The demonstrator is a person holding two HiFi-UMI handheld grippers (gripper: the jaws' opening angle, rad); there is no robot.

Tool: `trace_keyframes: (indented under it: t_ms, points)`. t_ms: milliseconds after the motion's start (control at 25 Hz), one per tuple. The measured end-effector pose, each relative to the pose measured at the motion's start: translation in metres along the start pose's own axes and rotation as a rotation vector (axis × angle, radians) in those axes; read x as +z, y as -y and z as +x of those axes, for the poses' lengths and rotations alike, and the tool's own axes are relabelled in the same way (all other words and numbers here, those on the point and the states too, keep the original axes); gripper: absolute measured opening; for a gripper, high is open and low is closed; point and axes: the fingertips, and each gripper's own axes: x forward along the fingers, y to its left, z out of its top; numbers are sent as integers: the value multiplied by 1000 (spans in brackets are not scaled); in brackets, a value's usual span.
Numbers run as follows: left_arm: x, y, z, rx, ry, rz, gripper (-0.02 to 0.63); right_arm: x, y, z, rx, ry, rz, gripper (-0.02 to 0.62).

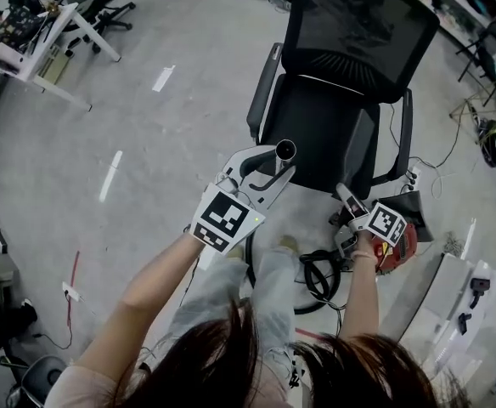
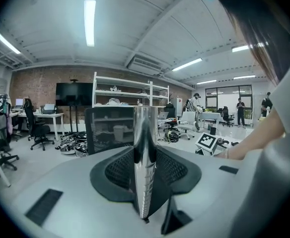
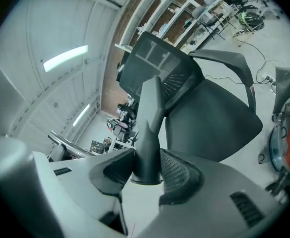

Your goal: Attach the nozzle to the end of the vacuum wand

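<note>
My left gripper (image 1: 267, 175) is shut on the chrome vacuum wand (image 1: 285, 150), whose open round end points toward the chair. In the left gripper view the shiny wand (image 2: 145, 157) stands upright between the jaws of the left gripper (image 2: 145, 185). To the right and lower, my right gripper (image 1: 346, 201) is shut on the dark grey tapered nozzle (image 1: 342, 194). In the right gripper view the nozzle (image 3: 150, 128) rises from between the jaws of the right gripper (image 3: 146, 168), and the wand (image 3: 65, 144) shows at the left. Wand end and nozzle are apart.
A black mesh office chair (image 1: 341, 100) stands right in front of both grippers. A red vacuum body (image 1: 401, 246) and looped black hose (image 1: 318, 277) lie on the floor at the right, beside white boxes (image 1: 460, 304). A white desk (image 1: 40, 45) stands far left.
</note>
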Motion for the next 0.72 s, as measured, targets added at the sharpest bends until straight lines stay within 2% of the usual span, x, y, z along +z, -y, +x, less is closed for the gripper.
trace_keyframes:
  t_ms: [560, 720]
  points:
    - [-1, -10, -22, -89, 6, 11, 143, -10, -73, -14, -2, 148, -36, 172]
    - [-3, -7, -33, -108, -2, 19, 143, -20, -96, -18, 31, 168, -48, 172]
